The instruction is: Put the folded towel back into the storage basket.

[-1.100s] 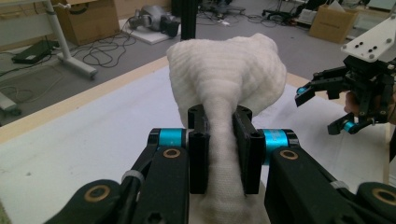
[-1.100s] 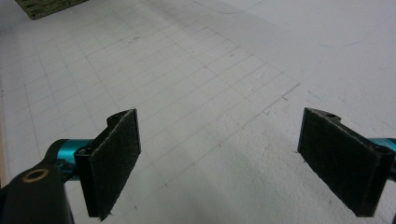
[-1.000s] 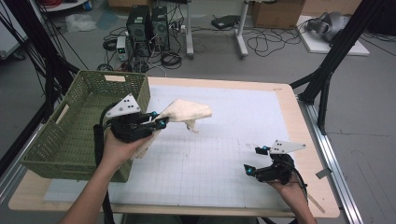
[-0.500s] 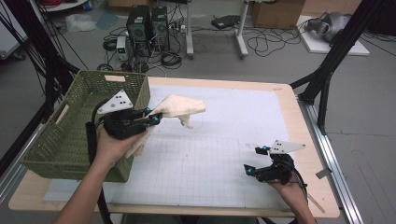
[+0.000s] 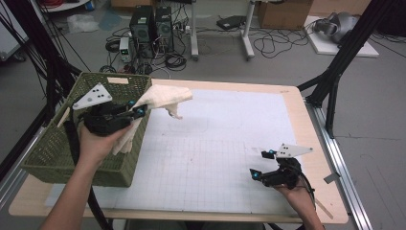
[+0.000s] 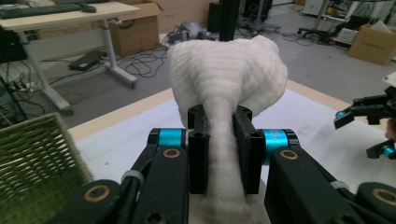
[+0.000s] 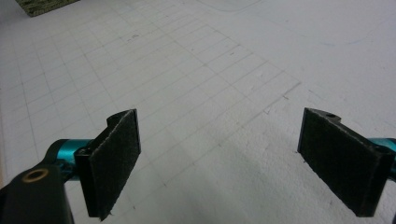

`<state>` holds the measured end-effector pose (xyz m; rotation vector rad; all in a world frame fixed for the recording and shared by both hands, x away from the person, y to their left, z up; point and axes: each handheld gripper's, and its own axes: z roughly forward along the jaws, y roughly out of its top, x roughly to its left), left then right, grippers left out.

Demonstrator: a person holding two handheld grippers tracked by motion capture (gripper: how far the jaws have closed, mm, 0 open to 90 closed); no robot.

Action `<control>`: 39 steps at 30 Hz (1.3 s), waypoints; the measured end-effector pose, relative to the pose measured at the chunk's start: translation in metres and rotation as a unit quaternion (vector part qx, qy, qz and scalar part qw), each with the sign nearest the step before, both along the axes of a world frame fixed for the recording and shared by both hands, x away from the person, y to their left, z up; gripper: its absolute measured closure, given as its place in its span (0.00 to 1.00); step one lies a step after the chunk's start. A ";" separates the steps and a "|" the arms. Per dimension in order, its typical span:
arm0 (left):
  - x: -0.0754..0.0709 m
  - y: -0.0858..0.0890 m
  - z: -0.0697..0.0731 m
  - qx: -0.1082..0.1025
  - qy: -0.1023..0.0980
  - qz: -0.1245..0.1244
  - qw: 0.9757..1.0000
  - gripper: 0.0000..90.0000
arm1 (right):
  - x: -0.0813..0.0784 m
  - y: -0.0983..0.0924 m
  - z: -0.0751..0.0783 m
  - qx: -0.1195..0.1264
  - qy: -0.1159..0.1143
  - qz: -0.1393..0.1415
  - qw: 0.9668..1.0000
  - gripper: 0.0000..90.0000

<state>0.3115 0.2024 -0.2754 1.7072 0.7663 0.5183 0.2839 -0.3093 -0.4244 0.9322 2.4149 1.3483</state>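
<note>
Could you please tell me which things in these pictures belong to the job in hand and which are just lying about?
In use: left gripper clamped on the cream towel; green basket beside it.

Lying about: right gripper, open over the white gridded mat; computer towers, cables on the floor.

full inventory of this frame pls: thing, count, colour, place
cloth: 1, cream, lifted in the left gripper, half over the basket's right rim
basket: 1, green wicker, table's left end
mat: 1, white gridded, covers the tabletop
table: 1, light wood edge
computer towers: 2, black, floor behind the table
left gripper: 1, black with teal, shut on the cloth, above the basket
right gripper: 1, black with teal, open, low over the mat near the right front
</note>
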 end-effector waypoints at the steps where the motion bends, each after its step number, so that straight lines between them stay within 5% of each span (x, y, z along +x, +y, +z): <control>1: 0.000 0.003 0.000 0.001 0.001 0.003 1.000 0.86 | 0.000 0.000 0.000 -0.001 0.000 0.000 1.000 0.14; 13: -0.002 0.036 -0.007 -0.001 0.007 0.045 0.999 0.86 | 0.001 0.002 -0.001 -0.003 0.002 0.001 1.000 0.14; 39: -0.005 0.083 -0.017 -0.010 0.011 0.123 0.992 0.86 | 0.002 0.004 -0.002 -0.006 0.003 0.005 1.000 0.14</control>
